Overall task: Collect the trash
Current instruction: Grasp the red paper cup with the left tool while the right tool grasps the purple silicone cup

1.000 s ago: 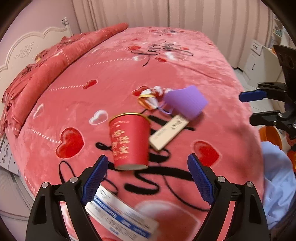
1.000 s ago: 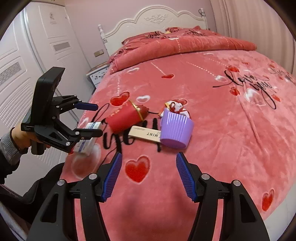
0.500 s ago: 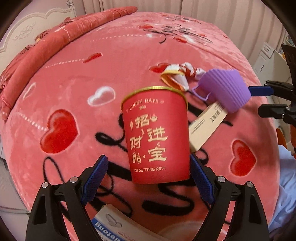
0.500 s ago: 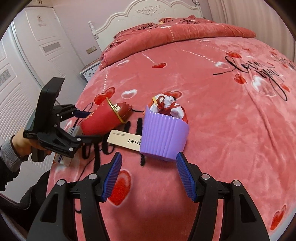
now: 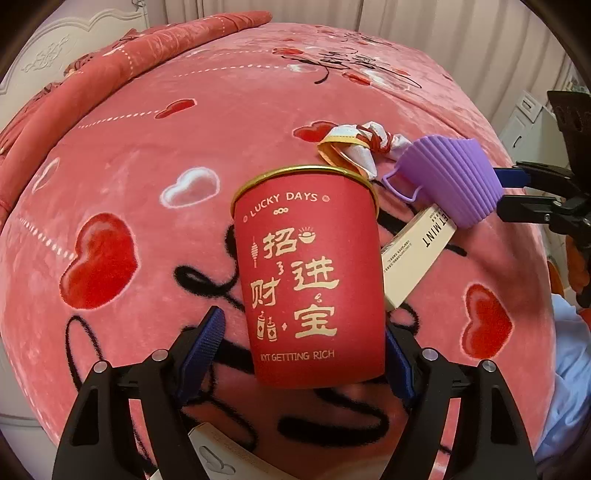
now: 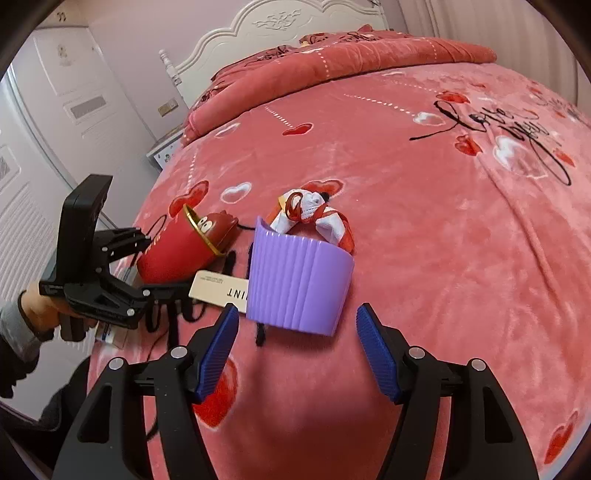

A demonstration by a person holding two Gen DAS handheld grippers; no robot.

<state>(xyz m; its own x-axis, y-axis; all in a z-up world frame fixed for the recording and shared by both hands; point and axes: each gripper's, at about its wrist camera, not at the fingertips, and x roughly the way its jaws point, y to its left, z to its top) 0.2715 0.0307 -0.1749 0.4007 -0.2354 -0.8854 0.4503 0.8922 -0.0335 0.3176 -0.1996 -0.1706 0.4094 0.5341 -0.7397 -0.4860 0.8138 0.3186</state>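
Note:
A red paper cup [image 5: 306, 280] with gold lettering lies on its side on the pink bed; it also shows in the right wrist view [image 6: 181, 251]. My left gripper [image 5: 303, 347] is open, its fingers on either side of the cup's base. A purple ribbed silicone cup [image 6: 295, 284] lies upside down; it also shows in the left wrist view [image 5: 450, 181]. My right gripper [image 6: 295, 339] is open, just short of it. A cream mint box [image 5: 413, 258] lies between the two cups. A crumpled white-and-red wrapper [image 6: 314, 214] lies behind the purple cup.
The bed is covered by a pink blanket [image 6: 424, 229] with hearts and black script. A white-and-blue carton [image 5: 229, 458] lies under my left gripper at the bed's edge. A headboard [image 6: 295, 26], a bedside table [image 6: 166, 151] and white doors [image 6: 66, 110] stand beyond.
Both grippers moved forward. The left one now has the red cup's base between its open fingers; the right one came close to the purple cup.

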